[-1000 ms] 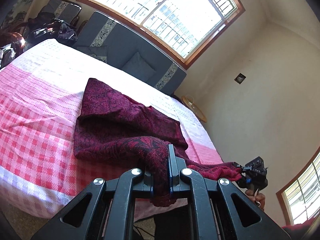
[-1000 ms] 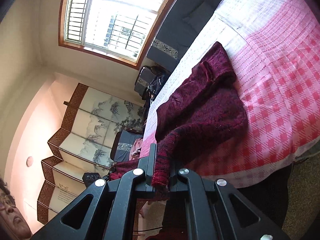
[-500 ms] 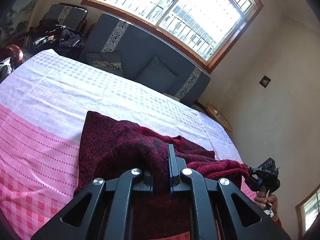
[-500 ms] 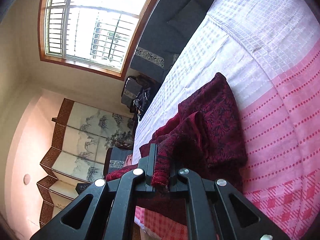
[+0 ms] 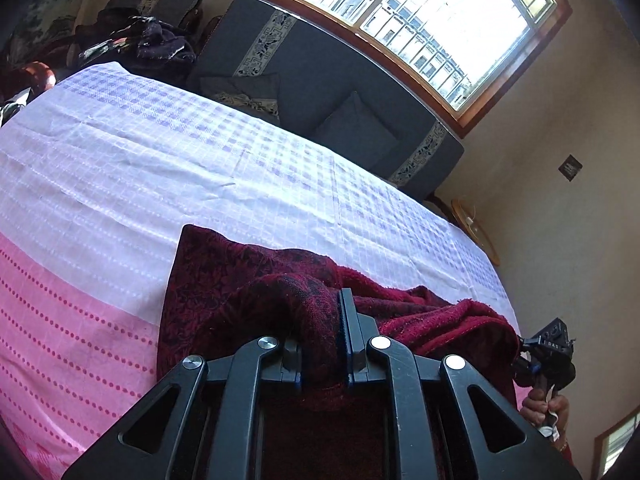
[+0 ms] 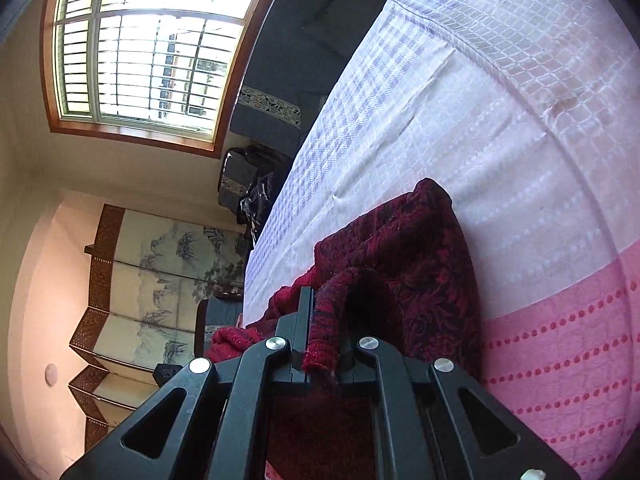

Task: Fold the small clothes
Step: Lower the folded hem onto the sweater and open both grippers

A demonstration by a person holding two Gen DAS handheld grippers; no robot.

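A dark red patterned knit garment (image 5: 240, 280) lies on the pink and white bedspread (image 5: 120, 168), its near part doubled over the rest. My left gripper (image 5: 320, 320) has a bunched edge of it between its fingers; the jaws are opening, and the cloth still fills the gap. In the right wrist view the garment (image 6: 432, 260) runs up into my right gripper (image 6: 326, 320), which is shut on a fuzzy hem. The right gripper (image 5: 548, 348) also shows at the left view's right edge, held by a hand (image 5: 544, 404), with the cloth stretched between the two.
A dark blue sofa (image 5: 328, 92) with cushions stands past the bed under a large window (image 5: 400, 8). Clothes are heaped on a chair (image 5: 136, 40) at the far left. A painted folding screen (image 6: 160, 280) stands beside the bed. The white half of the bedspread (image 6: 480, 120) lies beyond the garment.
Both grippers have carried the garment's held edge forward and lower over the bed, laying it over the rest. The gap in the left jaws looks a little wider.
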